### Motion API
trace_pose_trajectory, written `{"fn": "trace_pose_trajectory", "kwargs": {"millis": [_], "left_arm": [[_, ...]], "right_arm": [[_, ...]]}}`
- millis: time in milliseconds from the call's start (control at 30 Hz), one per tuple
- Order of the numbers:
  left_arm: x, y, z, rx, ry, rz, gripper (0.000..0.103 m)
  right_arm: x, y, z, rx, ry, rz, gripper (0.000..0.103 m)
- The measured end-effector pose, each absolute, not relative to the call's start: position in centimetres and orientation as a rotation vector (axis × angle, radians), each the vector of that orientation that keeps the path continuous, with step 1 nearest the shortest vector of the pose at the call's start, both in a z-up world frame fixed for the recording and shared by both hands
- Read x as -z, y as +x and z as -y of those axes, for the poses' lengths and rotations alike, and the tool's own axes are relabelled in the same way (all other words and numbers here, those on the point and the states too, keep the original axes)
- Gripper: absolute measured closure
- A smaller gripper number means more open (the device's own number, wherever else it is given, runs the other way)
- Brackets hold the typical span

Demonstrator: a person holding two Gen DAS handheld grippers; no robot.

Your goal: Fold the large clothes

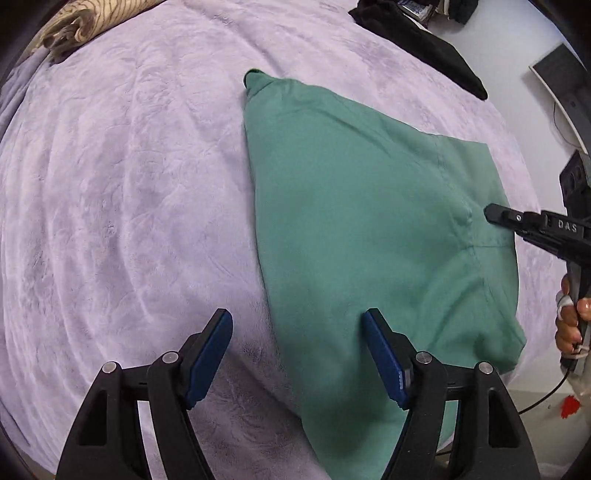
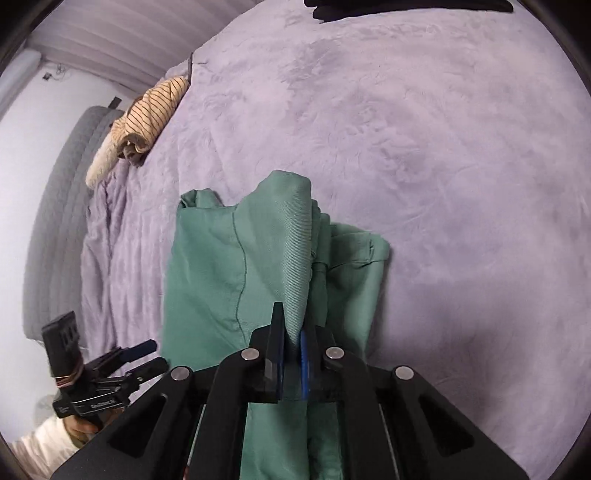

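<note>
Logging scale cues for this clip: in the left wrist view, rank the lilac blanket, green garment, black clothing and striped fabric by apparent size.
1. lilac blanket
2. green garment
3. black clothing
4. striped fabric

The last two are cut off at the frame edge, so their order is unsure.

Your green garment [image 1: 354, 229] lies partly folded on lavender blanket [image 1: 122, 192]; one fabric ridge [image 2: 284, 236] pinched up, tented above rest.
</note>
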State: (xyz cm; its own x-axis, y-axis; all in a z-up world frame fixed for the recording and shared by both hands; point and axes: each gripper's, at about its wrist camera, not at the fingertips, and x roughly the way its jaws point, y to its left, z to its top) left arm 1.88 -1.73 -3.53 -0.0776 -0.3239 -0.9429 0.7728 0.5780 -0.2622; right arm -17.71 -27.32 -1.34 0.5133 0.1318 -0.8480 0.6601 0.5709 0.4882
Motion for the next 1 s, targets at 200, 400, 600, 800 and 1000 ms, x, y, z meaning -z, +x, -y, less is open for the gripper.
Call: {"fn": "trace_pose_trajectory", "kwargs": {"millis": [200,400,600,800,1000], "left_arm": [[2.6,0.2,1.6,0.959,0.421,-1.375,0.028],[3.5,-5.3,-1.2,1.072,0.633,-1.39,0.028],[5.1,-5.7,-4.2,1.049,0.564,-1.454,0.028],[5.6,-5.2,-5.5,1.047,0.548,-1.449,0.022],[6.5,-6.1,-5.1,1.064,0.579,-1.416,0.021]], "right_arm": [[7.7,-18.7,30.1,0.419,1.003,-1.1,0.095],[7.0,-21.1,30.3,0.42,1.107,-1.045,0.086],[1.4,-23.8,25.5,0.382,1.038,-1.067,0.041],[1.7,-27.0,18.7,0.343,1.024,-1.162,0.062],[8.9,-33.4,19.9,0.538,1.454,-1.004,0.097]]}}
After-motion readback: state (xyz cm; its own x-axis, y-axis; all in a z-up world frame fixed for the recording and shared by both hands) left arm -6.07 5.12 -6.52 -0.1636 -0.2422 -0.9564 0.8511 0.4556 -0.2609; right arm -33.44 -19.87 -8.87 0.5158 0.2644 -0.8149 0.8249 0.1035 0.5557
